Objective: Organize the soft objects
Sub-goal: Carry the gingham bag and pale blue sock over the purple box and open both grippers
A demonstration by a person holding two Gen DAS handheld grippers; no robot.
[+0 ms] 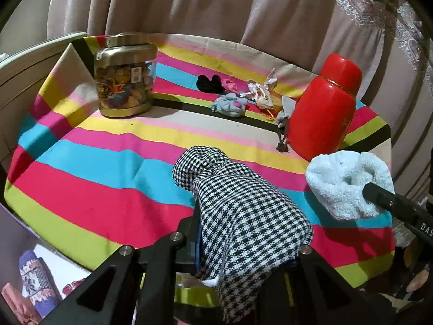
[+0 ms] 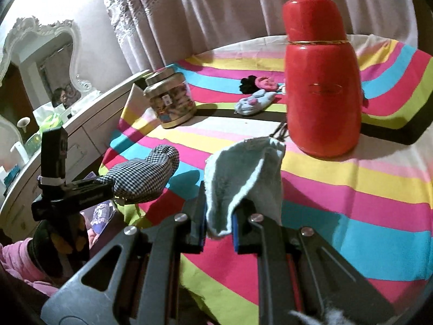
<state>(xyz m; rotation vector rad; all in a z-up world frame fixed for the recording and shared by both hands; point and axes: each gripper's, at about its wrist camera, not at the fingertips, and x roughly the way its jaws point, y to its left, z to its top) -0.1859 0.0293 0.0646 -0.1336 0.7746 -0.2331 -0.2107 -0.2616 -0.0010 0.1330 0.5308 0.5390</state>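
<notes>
Pale pleated curtains (image 1: 216,8) hang behind a worktop covered by a striped cloth (image 1: 89,189) in pink, blue, yellow, green and red. At its near edge the left gripper (image 1: 243,249) has its fingers clamped on a black-and-white houndstooth cloth (image 1: 243,205), which bulges forward over the stripes; in the right wrist view that same cloth (image 2: 146,173) juts out from the left gripper (image 2: 108,187) at the left. Just to its right, the right gripper (image 2: 219,224) has its fingers pressed together on a light blue towel (image 2: 243,173), which stands up in folds above them; in the left wrist view the towel (image 1: 343,181) sits beside the houndstooth piece, apart from it. Close behind the towel stands a tall red flask (image 1: 324,108), upright, blocking the way to the far right. Farther back, mid-worktop, lie a light blue plush slipper (image 1: 230,105), a black soft piece (image 1: 208,82), something pink (image 1: 230,85) and crumpled wrappers (image 1: 262,92). At the far left stands a gold-lidded jar (image 1: 124,75) of sweets. A white ornate mirror (image 2: 40,51) and dresser stand left of the worktop.
</notes>
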